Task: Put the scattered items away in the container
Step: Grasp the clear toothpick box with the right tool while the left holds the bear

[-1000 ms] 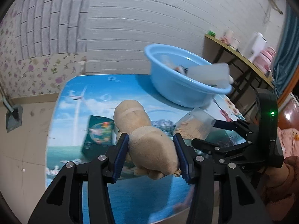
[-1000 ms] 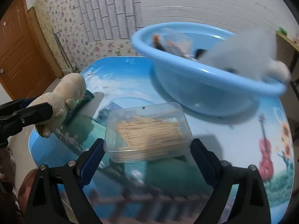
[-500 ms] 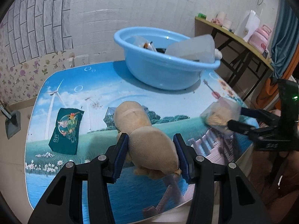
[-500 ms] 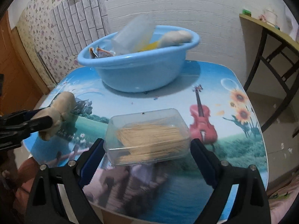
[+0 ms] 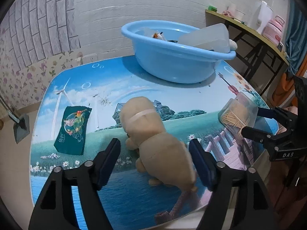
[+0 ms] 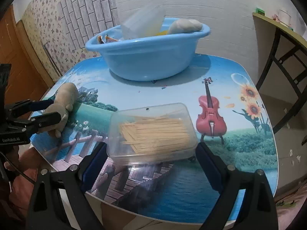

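A tan plush toy [image 5: 159,147] lies on the picture-printed table [image 5: 107,88] between the fingers of my left gripper [image 5: 154,143]. Its jaws are opening, with a gap between the left pad and the toy. My right gripper [image 6: 151,145] is shut on a clear plastic box of toothpicks [image 6: 153,132], held above the table's near edge; the box [image 5: 238,111] also shows at the right of the left wrist view. A blue basin [image 5: 172,65] at the far side holds a clear tub, snack packets and another plush. A green snack packet [image 5: 73,128] lies flat at the left.
A side table [image 5: 249,25] with bottles and a pink flask stands right of the basin. A dustpan [image 5: 19,122] rests on the floor at the left. A wooden door [image 6: 11,57] is at the left. The left gripper [image 6: 49,109] shows beside the toy.
The left jaws have spread apart and no longer squeeze the plush toy, which has sunk onto the table. Both grippers have drawn back from the basin; the right still carries the toothpick box.
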